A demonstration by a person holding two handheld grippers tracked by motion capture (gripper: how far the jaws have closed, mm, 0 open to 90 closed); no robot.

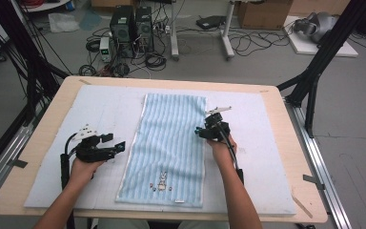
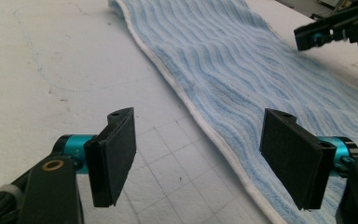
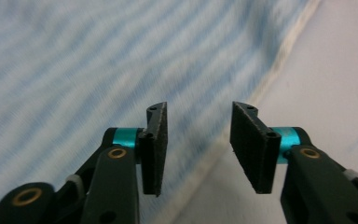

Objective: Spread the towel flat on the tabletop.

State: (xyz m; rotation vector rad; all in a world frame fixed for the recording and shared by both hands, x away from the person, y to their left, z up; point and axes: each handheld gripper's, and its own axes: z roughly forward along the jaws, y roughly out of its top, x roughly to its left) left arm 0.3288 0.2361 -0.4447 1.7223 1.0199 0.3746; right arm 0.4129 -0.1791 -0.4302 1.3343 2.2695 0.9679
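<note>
Towel [image 1: 169, 148], pale blue with wavy stripes and a white hem, lies spread flat down the middle of a white foam mat [image 1: 267, 143] on the tabletop [image 1: 295, 143], a small rabbit motif [image 1: 162, 182] at its near end. The right gripper [image 1: 201, 131] sits at the towel's right hem, about halfway along; in the right gripper view its pads [image 3: 156, 147] stand partly apart over that hem with nothing pinched between them, so to my eye it is placed either to take the edge or has let it go. The left gripper [image 1: 119, 145] rests on the mat just off the left hem, jaws spread wide and empty, seemingly waiting to take its own side. The right gripper view is blurred, so whether the pads brush the cloth is hard to say. Beyond the tabletop the floor is a tangle of cables and computer boxes [image 1: 131, 26].
</note>
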